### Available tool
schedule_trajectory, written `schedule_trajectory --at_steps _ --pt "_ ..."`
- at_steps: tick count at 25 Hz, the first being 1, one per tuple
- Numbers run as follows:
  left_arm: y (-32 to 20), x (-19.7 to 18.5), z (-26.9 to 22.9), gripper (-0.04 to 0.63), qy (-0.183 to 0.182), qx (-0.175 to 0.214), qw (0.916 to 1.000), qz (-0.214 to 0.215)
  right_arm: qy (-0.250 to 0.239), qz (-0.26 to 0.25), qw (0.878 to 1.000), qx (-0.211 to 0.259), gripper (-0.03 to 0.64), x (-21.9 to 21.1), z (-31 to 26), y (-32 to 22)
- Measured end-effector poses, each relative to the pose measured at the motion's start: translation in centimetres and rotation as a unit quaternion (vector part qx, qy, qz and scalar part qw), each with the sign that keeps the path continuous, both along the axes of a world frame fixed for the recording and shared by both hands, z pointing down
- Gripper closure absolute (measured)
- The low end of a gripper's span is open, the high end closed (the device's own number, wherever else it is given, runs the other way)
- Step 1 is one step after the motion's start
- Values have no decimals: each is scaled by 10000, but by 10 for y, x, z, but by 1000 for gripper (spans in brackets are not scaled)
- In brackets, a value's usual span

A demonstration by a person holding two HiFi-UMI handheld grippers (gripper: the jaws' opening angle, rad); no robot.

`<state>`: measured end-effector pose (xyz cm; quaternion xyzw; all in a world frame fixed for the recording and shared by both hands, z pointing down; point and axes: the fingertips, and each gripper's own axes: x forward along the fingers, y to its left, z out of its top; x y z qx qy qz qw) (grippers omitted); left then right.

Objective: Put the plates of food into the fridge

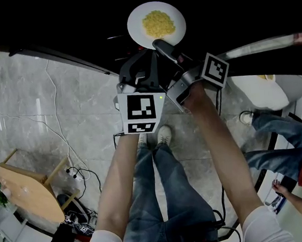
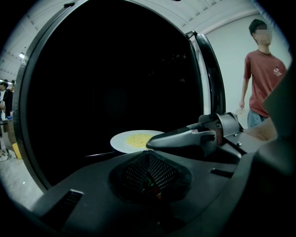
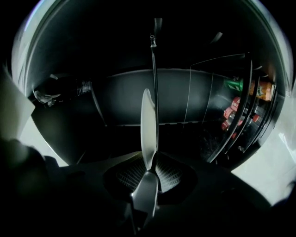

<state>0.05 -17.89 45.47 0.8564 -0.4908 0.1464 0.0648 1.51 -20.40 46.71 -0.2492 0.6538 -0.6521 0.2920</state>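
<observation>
Plate (image 1: pixel 138 29) clamped in right gripper (image 1: pixel 159 43) jaws inside fridge (image 2: pixel 115 78), bottles (image 3: pixel 232 112) nearby; left gripper (image 2: pixel 148 172) closed.

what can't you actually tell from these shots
- Head view: what, if anything, lies under the plate; the fridge interior is black.
- Right gripper view: the food, since the plate stands edge-on in the right tool.
- Right gripper view: labels on the door bottles, too small and dim.
</observation>
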Motion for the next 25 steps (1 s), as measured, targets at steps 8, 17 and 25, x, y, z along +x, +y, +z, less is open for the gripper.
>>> schedule_trajectory --at_steps 8,17,25 --pt "-18 -9 5 588 67 -54 9999 -126 -27 -145 9997 215 563 -1 0 6" --pt "-22 -5 3 588 92 -37 9998 -177 64 31 9995 298 591 5 -1 14" --pt "-30 -9 3 588 92 -15 9997 -238 478 786 9957 60 606 26 5 6"
